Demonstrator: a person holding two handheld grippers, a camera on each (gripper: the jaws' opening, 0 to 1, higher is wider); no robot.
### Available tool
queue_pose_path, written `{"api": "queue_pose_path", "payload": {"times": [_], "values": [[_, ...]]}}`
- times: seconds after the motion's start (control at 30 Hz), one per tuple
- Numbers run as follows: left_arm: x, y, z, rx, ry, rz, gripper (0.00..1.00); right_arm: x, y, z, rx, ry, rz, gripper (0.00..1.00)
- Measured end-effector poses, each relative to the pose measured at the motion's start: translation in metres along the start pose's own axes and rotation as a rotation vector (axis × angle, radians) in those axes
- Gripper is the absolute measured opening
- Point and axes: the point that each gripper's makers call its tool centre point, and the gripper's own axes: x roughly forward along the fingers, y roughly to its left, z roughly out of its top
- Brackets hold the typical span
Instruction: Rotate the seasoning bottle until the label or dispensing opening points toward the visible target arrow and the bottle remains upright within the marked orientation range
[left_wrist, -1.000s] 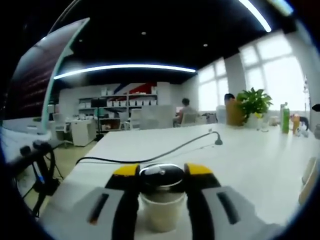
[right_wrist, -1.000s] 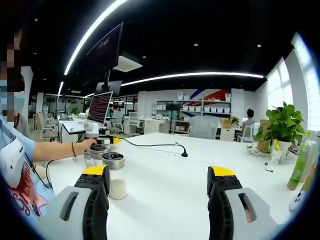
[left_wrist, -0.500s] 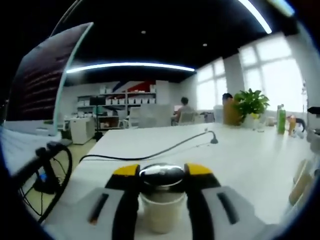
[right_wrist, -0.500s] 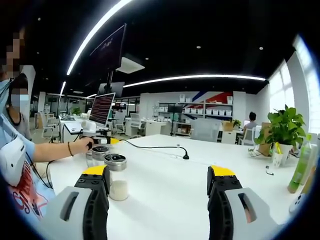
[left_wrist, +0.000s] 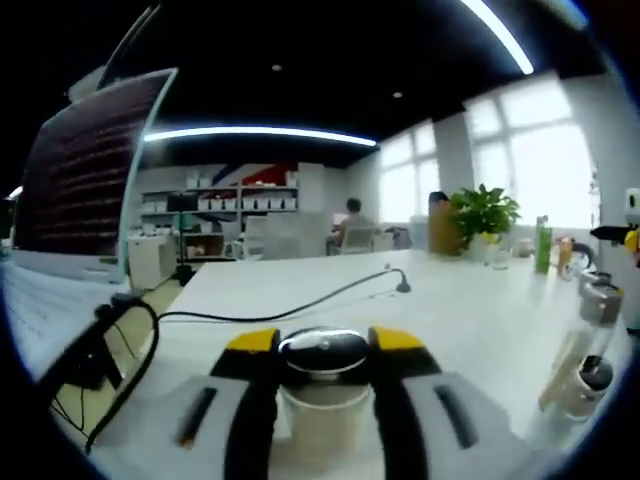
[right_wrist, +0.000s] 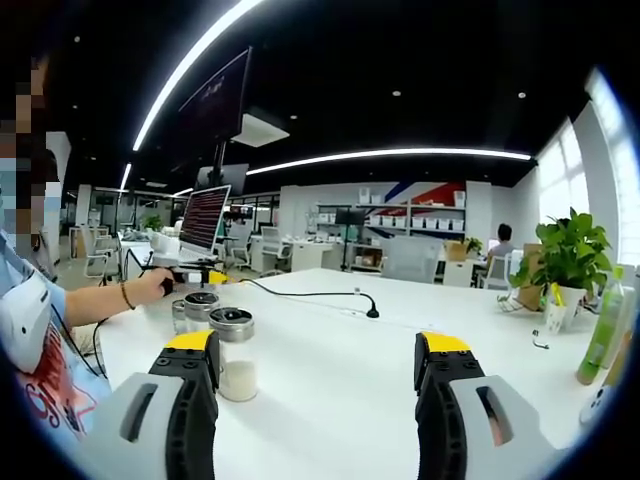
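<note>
My left gripper (left_wrist: 322, 346) is shut on a seasoning bottle (left_wrist: 322, 415), a clear jar of white powder under a dark, shiny lid. The yellow-tipped jaws press on both sides just below the lid, and the bottle stands upright on the white table (left_wrist: 470, 320). In the right gripper view, my right gripper (right_wrist: 318, 352) hangs open over the table (right_wrist: 330, 410) with nothing between its jaws. Just beyond its left jaw stands another seasoning bottle (right_wrist: 237, 353). Further back, a person's hand (right_wrist: 150, 288) holds the left gripper (right_wrist: 195, 274) by more bottles (right_wrist: 198, 308).
A black cable with a small microphone (left_wrist: 401, 284) crosses the table. A laptop screen (left_wrist: 85, 165) rises at the left. More small bottles (left_wrist: 598, 298) stand at the right edge. A potted plant (right_wrist: 567, 255) and a green bottle (right_wrist: 604, 325) sit far right.
The left gripper view has swung, so the room slid leftward while the bottle stayed fixed between the jaws. In the right gripper view, the person's hand drew back to the left.
</note>
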Motion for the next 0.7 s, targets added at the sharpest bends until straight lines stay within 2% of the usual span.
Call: {"api": "queue_pose_path", "payload": {"times": [0.23, 0.33, 0.53, 0.7], "values": [[-0.018, -0.014, 0.007, 0.002, -0.023, -0.035, 0.36, 0.001, -0.001, 0.0, 0.0, 0.001, -0.001, 0.82], [-0.028, -0.022, 0.01, 0.082, -0.031, -0.04, 0.36, 0.001, -0.001, 0.0, 0.0, 0.002, 0.0, 0.82], [-0.047, -0.033, 0.016, 0.043, -0.068, -0.075, 0.36, 0.001, 0.0, -0.001, 0.009, 0.004, 0.002, 0.82], [-0.061, -0.04, 0.012, 0.024, -0.062, -0.09, 0.36, 0.002, 0.002, -0.001, 0.008, 0.006, 0.007, 0.82]]}}
